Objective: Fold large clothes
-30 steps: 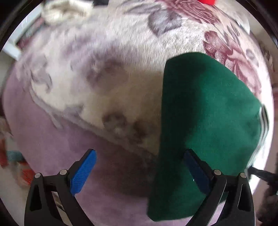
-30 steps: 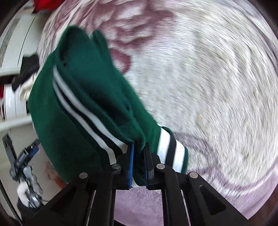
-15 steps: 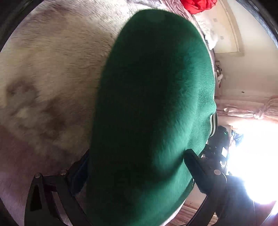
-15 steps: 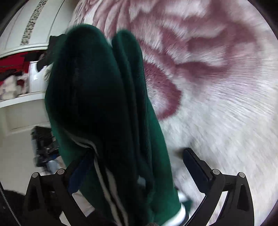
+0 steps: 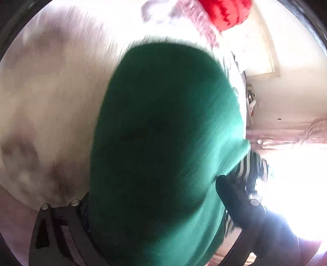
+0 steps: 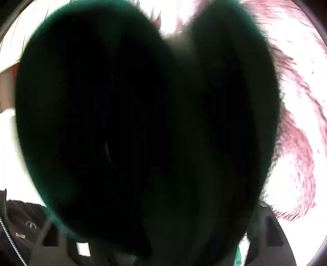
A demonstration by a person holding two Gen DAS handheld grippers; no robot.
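Observation:
A folded dark green garment [image 5: 163,133] with a black-and-white striped cuff [image 5: 247,165] fills the middle of the left wrist view. It lies on a fluffy flowered blanket [image 5: 51,92]. My left gripper [image 5: 163,180] stands wide, with the bundle between its fingers; the right finger [image 5: 229,190] shows and the left one is hidden behind the cloth. In the right wrist view the same garment [image 6: 122,122] sits very close and nearly black, covering the fingers of my right gripper [image 6: 163,184]. Its jaws are closing with the bundle between them.
A red cloth [image 5: 226,12] lies at the far end of the blanket. A bright window and pink curtain [image 5: 286,139] are on the right. A person's dark zipped jacket [image 6: 20,225] shows at lower left. Purple-patterned blanket [image 6: 296,133] lies to the right.
My right gripper let go of the striped cuff, opened wide and moved in around the bundle. My left gripper swung over until the garment lay between its fingers, then sank closer.

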